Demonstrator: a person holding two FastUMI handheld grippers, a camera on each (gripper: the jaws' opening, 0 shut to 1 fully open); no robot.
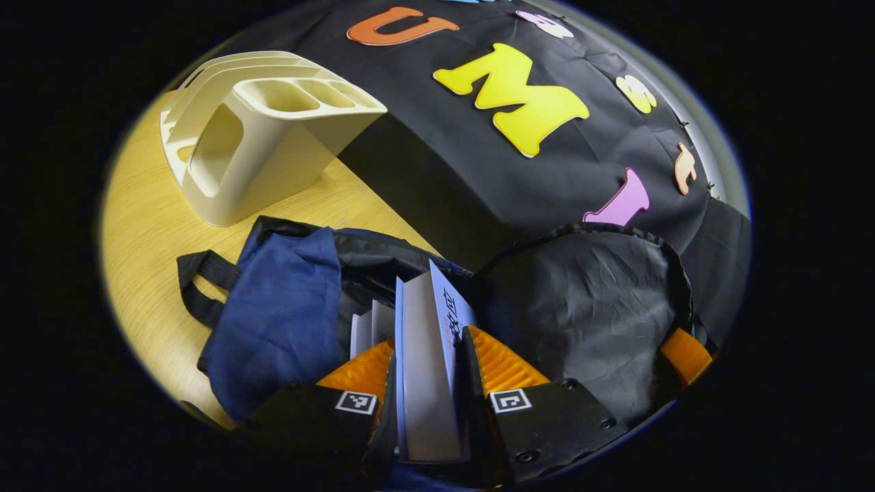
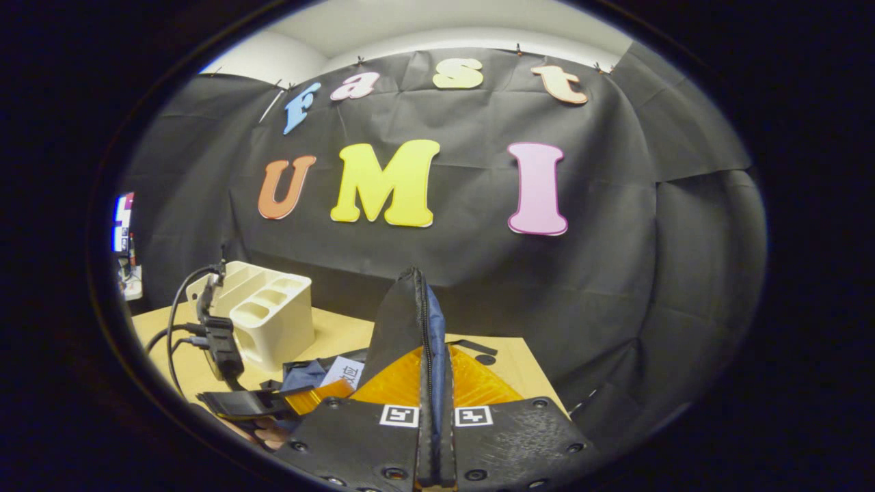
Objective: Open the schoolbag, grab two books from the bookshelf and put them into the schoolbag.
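One book (image 1: 427, 362) upright, spine toward camera.

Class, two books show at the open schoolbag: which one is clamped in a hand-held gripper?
The taller white book, upright between the left hand-held gripper fingers; the shorter one sits behind it, ungripped.

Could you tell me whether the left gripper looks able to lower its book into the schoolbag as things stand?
Probably yes. The left gripper is shut on the book right above the schoolbag, whose flap the right gripper holds up, leaving the opening free.
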